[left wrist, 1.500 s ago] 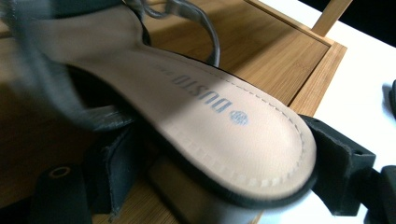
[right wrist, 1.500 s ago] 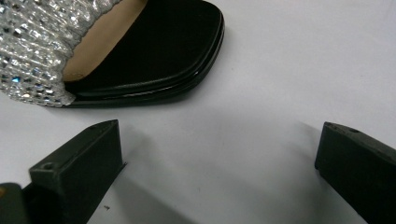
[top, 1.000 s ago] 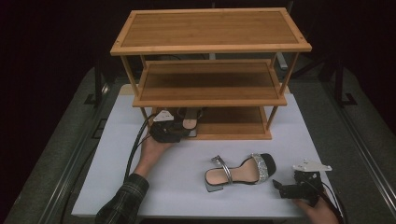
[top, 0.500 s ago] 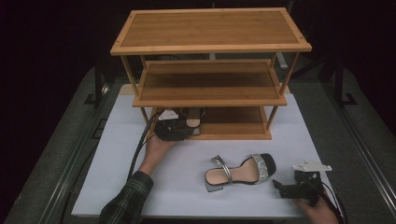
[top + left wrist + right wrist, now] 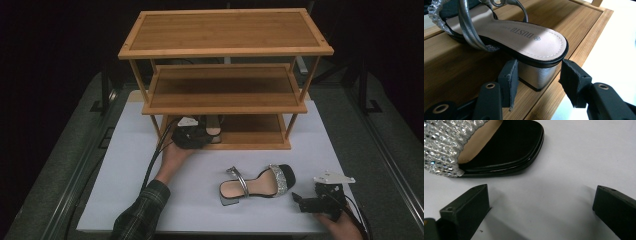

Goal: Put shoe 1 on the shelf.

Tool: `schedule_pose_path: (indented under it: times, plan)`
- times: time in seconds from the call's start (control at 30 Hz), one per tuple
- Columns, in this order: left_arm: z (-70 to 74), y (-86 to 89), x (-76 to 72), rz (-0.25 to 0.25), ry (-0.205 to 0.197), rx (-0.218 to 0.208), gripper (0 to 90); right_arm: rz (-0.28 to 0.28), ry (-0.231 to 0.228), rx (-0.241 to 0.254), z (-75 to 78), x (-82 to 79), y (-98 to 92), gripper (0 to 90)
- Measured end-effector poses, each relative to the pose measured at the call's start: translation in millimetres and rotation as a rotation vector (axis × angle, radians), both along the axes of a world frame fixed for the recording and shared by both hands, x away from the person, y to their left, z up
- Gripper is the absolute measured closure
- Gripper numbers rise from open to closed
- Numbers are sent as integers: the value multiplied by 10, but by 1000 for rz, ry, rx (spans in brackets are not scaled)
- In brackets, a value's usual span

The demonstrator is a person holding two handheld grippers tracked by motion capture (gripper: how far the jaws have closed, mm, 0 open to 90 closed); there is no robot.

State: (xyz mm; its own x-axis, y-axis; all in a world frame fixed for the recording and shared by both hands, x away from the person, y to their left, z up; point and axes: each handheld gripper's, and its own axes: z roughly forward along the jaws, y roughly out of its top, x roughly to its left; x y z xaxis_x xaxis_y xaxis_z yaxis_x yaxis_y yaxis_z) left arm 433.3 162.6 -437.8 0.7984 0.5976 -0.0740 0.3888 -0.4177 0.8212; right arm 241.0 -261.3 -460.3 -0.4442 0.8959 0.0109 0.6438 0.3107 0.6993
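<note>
A silver-strapped sandal [image 5: 524, 35] with a block heel [image 5: 536, 73] stands on the bottom board [image 5: 461, 72] of a wooden rack [image 5: 225, 50], near its front edge. My left gripper [image 5: 537, 75] straddles that heel. Its jaws have just been closing, the left pad lies close against the heel, and a slim gap shows at the right pad. From above, the left gripper [image 5: 204, 134] reaches under the middle shelf. The matching sandal [image 5: 257, 182] lies on the white table. My right gripper [image 5: 299, 201] rests open just behind its black toe [image 5: 506, 147], touching nothing.
The three-tier rack stands at the back of the white table top [image 5: 150, 200]. Its posts [image 5: 155, 125] flank the bottom shelf opening. A black cable [image 5: 152, 160] trails from the left gripper along the person's forearm. Dark floor surrounds the table.
The left hand has moved forward and a little right, bringing its gripper up to the sandal on the bottom shelf. The right gripper and the sandal on the table have stayed put.
</note>
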Motion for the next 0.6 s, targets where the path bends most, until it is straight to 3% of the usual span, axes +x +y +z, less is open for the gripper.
schedule_pose_path:
  times: [0.13,0.27,0.33,0.4,0.6]
  plan:
    - [8,7,-7,3,7,-1,499,0,0,0,0,0,0,2]
    - [67,42,-64,-8,28,-43,480,0,0,0,0,0,0,2]
    - [111,81,-117,-18,34,-32,485,0,0,0,0,0,0,2]
    - [138,118,-180,-26,13,-13,491,0,0,0,0,0,0,2]
    - [167,211,-391,-59,28,21,566,0,0,-1,0,-1,1,2]
